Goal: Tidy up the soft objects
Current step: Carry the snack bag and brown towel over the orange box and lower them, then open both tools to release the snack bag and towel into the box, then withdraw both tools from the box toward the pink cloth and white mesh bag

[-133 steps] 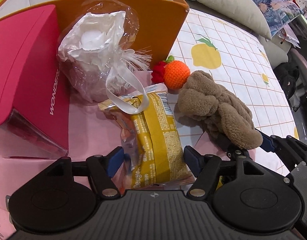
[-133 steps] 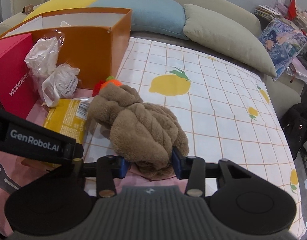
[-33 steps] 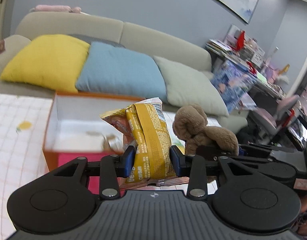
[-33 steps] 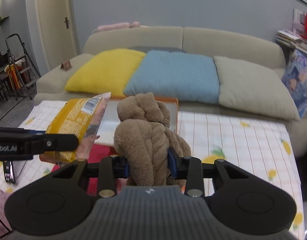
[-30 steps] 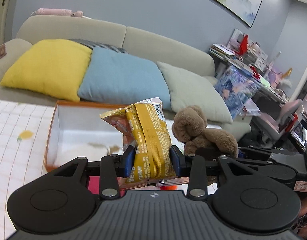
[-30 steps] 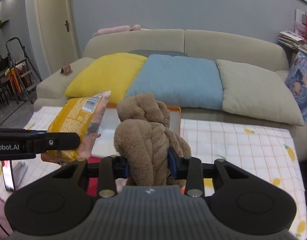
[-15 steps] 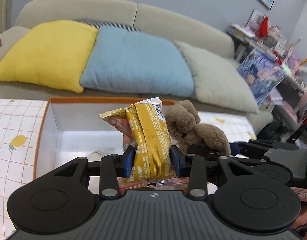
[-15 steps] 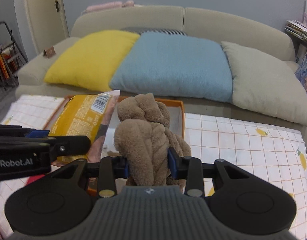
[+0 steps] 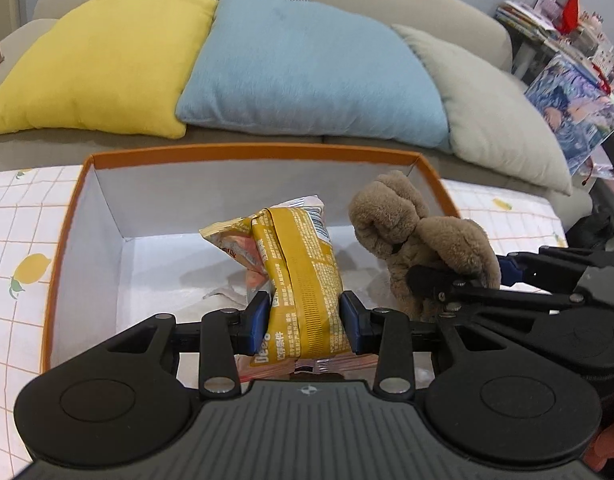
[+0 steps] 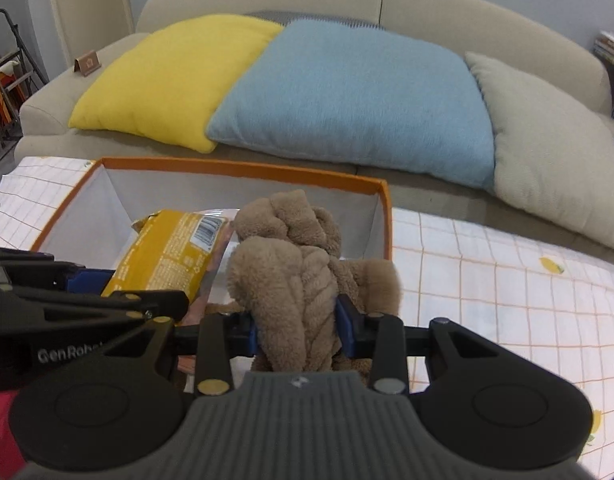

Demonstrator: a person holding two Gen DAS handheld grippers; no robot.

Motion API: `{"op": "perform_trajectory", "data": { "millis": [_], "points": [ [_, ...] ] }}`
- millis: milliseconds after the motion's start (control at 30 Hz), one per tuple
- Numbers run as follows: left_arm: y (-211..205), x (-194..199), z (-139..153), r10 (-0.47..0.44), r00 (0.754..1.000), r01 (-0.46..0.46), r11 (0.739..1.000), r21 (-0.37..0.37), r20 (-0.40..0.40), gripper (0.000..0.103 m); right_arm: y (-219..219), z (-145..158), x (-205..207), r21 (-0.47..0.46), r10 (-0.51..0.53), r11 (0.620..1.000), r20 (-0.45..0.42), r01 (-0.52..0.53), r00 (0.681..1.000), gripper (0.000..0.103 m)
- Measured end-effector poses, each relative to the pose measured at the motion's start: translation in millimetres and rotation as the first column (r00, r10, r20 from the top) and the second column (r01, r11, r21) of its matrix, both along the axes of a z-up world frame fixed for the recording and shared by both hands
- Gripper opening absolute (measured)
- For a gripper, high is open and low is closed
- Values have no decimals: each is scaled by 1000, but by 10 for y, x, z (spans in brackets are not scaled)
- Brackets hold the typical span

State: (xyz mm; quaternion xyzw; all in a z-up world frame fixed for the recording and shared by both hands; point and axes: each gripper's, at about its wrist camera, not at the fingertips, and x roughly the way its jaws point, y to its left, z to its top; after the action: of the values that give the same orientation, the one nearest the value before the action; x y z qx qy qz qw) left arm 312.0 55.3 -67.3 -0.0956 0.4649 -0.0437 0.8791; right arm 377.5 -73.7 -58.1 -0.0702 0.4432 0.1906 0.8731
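L tool (image 9: 306, 322): clamped on snack bag (image 9: 303, 280) | R tool (image 10: 299, 330): clamped on plush (image 10: 299, 280) | both over orange box (image 9: 247, 152), side by side

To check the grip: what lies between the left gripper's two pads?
The yellow snack bag, clamped by the left gripper, in the left wrist view.

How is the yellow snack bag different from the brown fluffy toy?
The yellow snack bag is smooth, shiny and printed with writing and a barcode; the brown fluffy toy is plain, furry and lumpy. The bag is flat-sided and crinkled at its top; the toy bulges in rounded rolls. The left gripper pinches the bag; the right gripper pinches the toy. Both are held up over the open orange box.
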Motion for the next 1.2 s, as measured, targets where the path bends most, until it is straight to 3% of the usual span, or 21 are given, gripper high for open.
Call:
{"op": "perform_trajectory", "data": {
  "millis": [267,433,567,667,967,1200],
  "points": [
    [68,114,-167,22,998,-22,1000,7,-54,44,104,-179,111,-49,18,999,-36,-20,999,40],
    [100,111,-155,28,999,-28,1000,6,-35,44,103,-218,73,-57,37,998,-31,-38,999,46],
    [163,86,-85,54,998,-54,998,-30,-17,53,55,-190,43,-51,27,998,-20,-28,999,53],
    [202,49,-12,76,997,-75,996,-45,6,63,26,-113,20,-34,19,999,-10,-20,1000,61],
    [148,-202,427,65,993,-62,997,-37,96,65,-44,343,-255,6,26,1000,76,-27,997,74],
    [80,-662,731,50,978,-37,997,-66,203,65,-195,695,-708,41,10,999,169,-18,986,80]
  ]
}}
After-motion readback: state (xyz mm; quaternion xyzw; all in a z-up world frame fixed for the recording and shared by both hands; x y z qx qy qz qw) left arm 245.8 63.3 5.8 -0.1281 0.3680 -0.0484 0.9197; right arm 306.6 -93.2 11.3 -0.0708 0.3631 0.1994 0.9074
